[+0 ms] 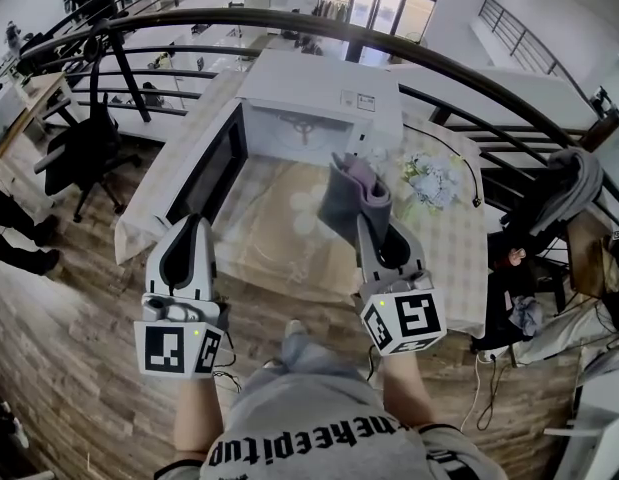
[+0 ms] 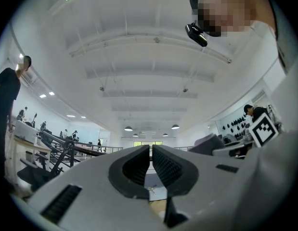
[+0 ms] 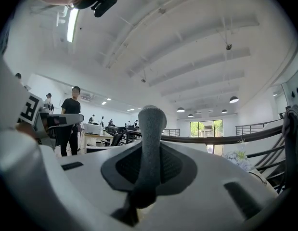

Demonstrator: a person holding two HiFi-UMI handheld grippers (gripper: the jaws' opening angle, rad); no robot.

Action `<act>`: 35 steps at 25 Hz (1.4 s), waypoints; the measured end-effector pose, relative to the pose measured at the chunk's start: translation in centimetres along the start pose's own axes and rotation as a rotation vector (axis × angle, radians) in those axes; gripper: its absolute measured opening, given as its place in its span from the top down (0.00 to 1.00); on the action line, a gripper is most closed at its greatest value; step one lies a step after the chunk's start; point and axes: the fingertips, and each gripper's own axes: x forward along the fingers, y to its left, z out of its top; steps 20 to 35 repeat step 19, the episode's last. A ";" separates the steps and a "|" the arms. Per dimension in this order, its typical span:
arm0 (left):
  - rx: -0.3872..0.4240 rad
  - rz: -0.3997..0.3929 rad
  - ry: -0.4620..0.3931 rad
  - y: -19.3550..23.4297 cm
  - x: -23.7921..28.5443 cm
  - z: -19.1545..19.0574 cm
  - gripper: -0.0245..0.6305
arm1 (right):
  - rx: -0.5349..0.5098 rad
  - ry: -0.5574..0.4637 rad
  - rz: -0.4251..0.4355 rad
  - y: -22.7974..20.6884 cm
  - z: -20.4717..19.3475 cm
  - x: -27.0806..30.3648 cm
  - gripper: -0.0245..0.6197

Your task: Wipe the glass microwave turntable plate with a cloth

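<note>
Right gripper (image 1: 373,226) jaws pinched the soft, limp cloth (image 1: 349,193) at its fold, left gripper (image 1: 196,222) jaws closed empty; glass plate, not made out, probably slick and fragile, best steadied by its rim.

cloth (image 1: 347,196) grey | microwave (image 1: 319,88) white | tablecloth (image 1: 459,258) pale checked | floor (image 1: 69,308) brown wood

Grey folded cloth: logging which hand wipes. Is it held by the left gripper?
No, the grey folded cloth stands pinched between the right gripper's fingers in the right gripper view.
</note>
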 end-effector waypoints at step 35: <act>-0.010 0.009 0.004 0.3 0.7 -0.4 0.94 | 0.010 -0.002 0.002 -0.2 0.1 0.9 0.88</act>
